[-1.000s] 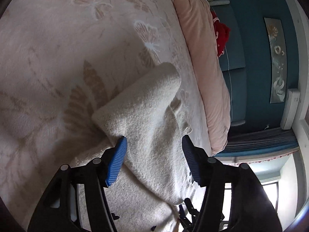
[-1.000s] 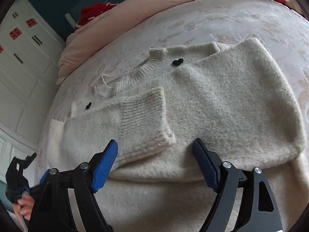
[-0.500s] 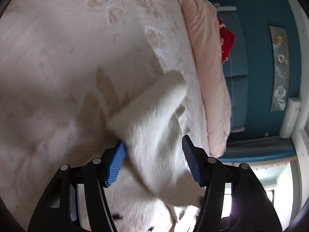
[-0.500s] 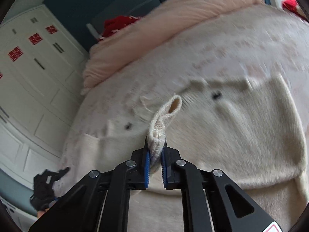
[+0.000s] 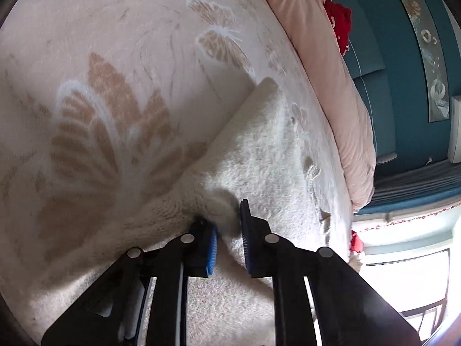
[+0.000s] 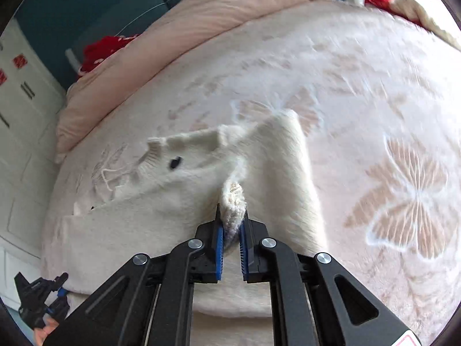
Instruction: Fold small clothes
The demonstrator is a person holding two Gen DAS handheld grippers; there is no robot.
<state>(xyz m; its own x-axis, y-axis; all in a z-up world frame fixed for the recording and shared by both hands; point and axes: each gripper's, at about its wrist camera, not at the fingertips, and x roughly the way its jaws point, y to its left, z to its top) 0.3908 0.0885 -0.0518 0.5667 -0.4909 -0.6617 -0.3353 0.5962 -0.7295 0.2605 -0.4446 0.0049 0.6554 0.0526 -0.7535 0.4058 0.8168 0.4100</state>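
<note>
Teal walls (image 5: 403, 92) and white panelled cupboards (image 6: 17, 132) frame a bed covered by a pale pink blanket with raised tan butterflies (image 5: 121, 92), a rolled pink duvet (image 6: 201, 20) lying along its far edge with a red garment (image 6: 100, 49) tucked behind it. On the blanket lies a cream fuzzy knit sweater (image 6: 161, 201), its ribbed neck and a small black button (image 6: 175, 162) turned toward the duvet.

A second ago both grippers stood wide open over the flat sweater; half a second ago the right one had already closed on the ribbed cuff while the left was still spread. Now the left gripper (image 5: 229, 232) has drawn its blue-padded jaws in to a narrow gap with a bunch of the sweater's fuzzy edge pinched between them, on the side of the sweater away from the duvet. The right gripper (image 6: 232, 235) keeps its jaws clamped on the ribbed cuff (image 6: 234, 201), which stands up from the pads as a thick rolled wad, and the sleeve it belongs to has been drawn across the sweater's body, so the garment looks narrower than before. The left gripper also shows in the right wrist view (image 6: 43, 302), low at the sweater's edge nearest the cupboards.
</note>
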